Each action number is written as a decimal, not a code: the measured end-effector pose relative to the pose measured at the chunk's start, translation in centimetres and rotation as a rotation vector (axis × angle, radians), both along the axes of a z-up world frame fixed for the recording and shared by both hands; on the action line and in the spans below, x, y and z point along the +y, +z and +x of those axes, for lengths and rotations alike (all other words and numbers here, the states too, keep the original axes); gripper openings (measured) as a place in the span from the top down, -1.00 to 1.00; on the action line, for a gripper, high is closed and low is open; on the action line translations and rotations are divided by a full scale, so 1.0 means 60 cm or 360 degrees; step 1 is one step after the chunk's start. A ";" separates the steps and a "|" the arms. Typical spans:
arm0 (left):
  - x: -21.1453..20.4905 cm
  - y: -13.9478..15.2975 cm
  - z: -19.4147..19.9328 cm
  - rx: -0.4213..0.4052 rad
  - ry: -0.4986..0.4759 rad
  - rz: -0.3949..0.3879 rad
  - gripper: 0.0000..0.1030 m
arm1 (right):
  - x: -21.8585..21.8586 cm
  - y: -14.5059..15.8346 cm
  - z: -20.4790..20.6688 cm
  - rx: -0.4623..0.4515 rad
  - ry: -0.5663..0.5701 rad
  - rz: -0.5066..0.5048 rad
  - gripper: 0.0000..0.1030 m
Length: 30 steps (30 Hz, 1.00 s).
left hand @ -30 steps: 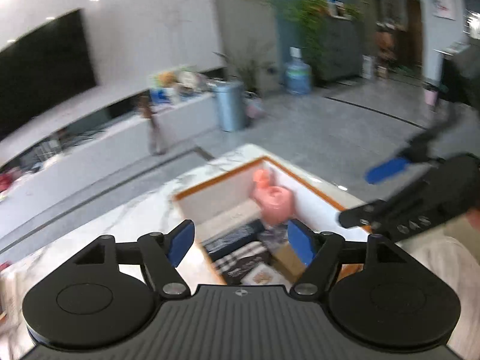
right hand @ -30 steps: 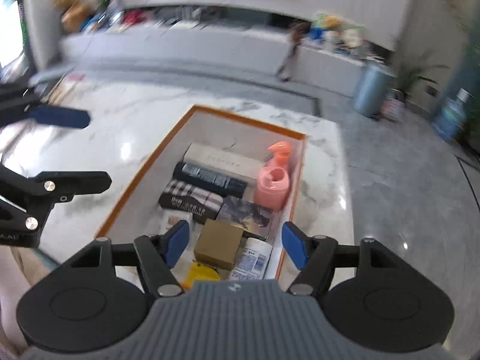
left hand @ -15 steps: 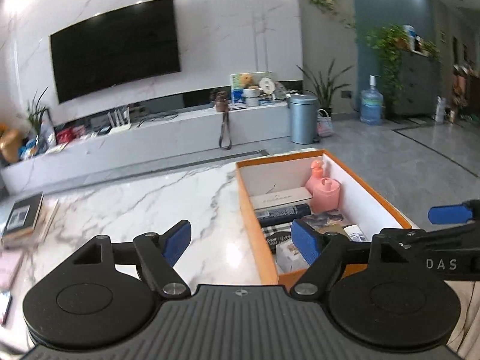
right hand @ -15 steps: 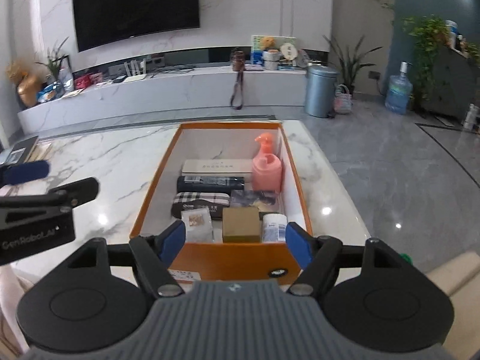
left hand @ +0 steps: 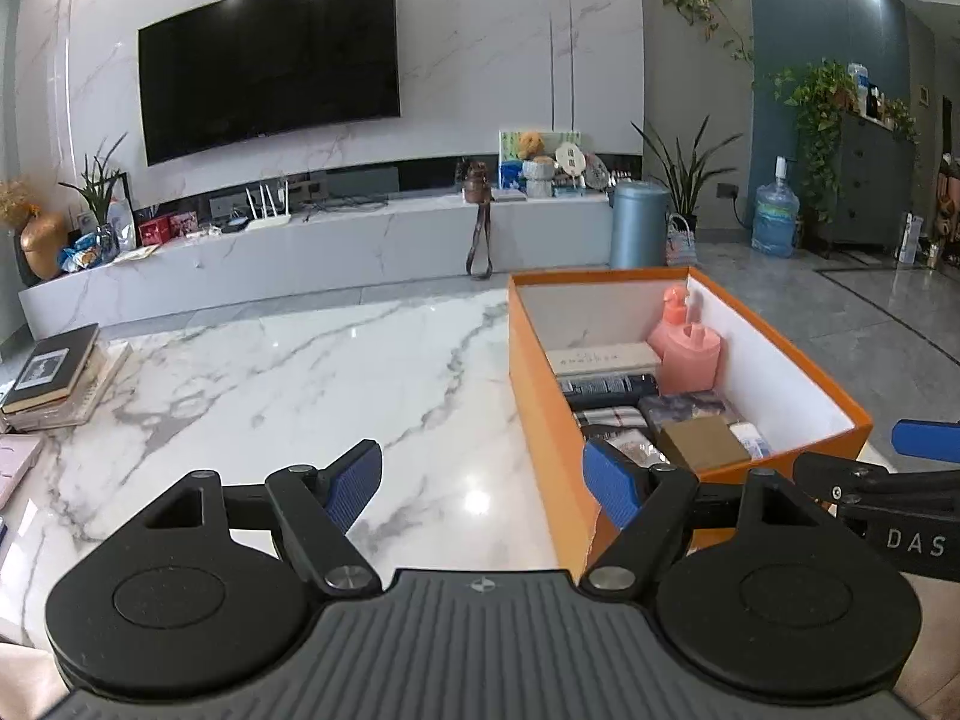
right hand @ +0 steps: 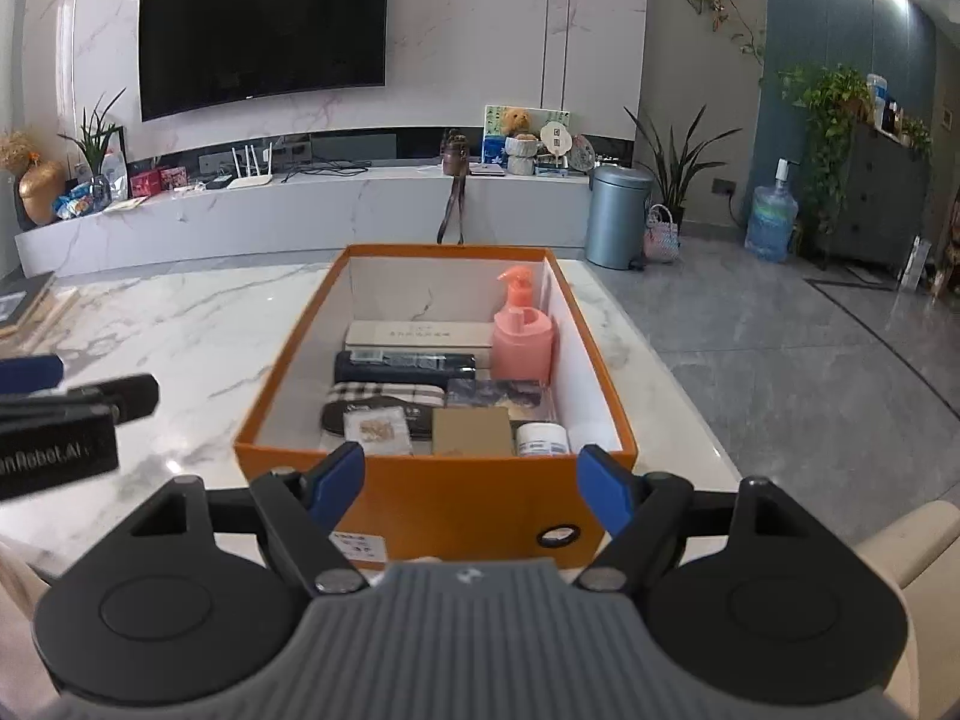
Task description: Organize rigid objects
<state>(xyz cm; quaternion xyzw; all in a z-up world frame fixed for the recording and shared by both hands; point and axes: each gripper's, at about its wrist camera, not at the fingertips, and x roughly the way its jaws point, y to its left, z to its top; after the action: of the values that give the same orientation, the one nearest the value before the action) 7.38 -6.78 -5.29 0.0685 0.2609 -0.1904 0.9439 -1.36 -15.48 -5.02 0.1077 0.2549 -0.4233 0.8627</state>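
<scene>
A: Box contents, quick. Open orange cardboard box with white inside (right hand: 432, 498) on the white marble table (left hand: 288, 384). Far right corner of the box: pink plastic pump bottle (right hand: 521, 333), upright. Left of it a long cream flat carton (right hand: 417, 333), then a dark blue flat case (right hand: 405, 361), then a plaid pouch (right hand: 387, 396). By the near wall of the box: small clear packet (right hand: 378, 431), tan cardboard cube box (right hand: 471, 431), white jar with a blue label (right hand: 542, 438).

B: Grippers?

A: Right gripper (right hand: 471, 483) spread wide, has just been opening, nothing between the blue pads, hanging in front of the box's near wall. Left gripper (left hand: 483, 483) fully wide too, just been opening, empty, with its right pad over the box's near left corner.

B: View differences?

A: Only the right wrist view shows the box's front face, with a round black hole (right hand: 558, 535) and a sticker label (right hand: 354, 542). Only the left wrist view shows the full stack of books (left hand: 54, 378) at the table's far left edge.

B: Free room?

A: Broad bare marble left of the box. Right of the box the table edge is close, grey floor beyond. Cream chair (right hand: 900, 546) beside the box's near right corner.
</scene>
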 end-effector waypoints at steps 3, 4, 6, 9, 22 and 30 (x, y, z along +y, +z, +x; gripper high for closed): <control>-0.006 -0.009 -0.003 -0.0008 -0.0029 0.0002 -0.74 | -0.013 -0.009 -0.010 -0.0094 0.0006 0.0051 -0.52; -0.007 -0.011 -0.005 -0.0015 -0.0045 -0.0002 -0.74 | -0.014 -0.009 -0.012 -0.0116 0.0005 0.0040 -0.58; -0.010 -0.014 -0.006 -0.0008 -0.0053 -0.0011 -0.74 | -0.016 -0.013 -0.016 -0.0149 -0.0006 0.0019 -0.65; -0.015 -0.020 -0.010 -0.0001 -0.0061 0.0009 -0.74 | -0.024 -0.021 -0.015 -0.0157 -0.0011 0.0051 -0.66; -0.011 -0.007 -0.026 -0.0023 -0.0063 0.0044 -0.74 | -0.025 -0.024 -0.021 -0.0176 -0.0009 0.0056 -0.69; -0.009 -0.005 -0.028 -0.0028 -0.0068 0.0045 -0.74 | -0.024 -0.023 -0.023 -0.0179 0.0005 0.0052 -0.69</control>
<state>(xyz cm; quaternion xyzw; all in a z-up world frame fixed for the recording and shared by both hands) 5.69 -7.30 -5.57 0.0889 0.2536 -0.2062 0.9409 -2.74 -16.94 -6.41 0.1450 0.2130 -0.4110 0.8745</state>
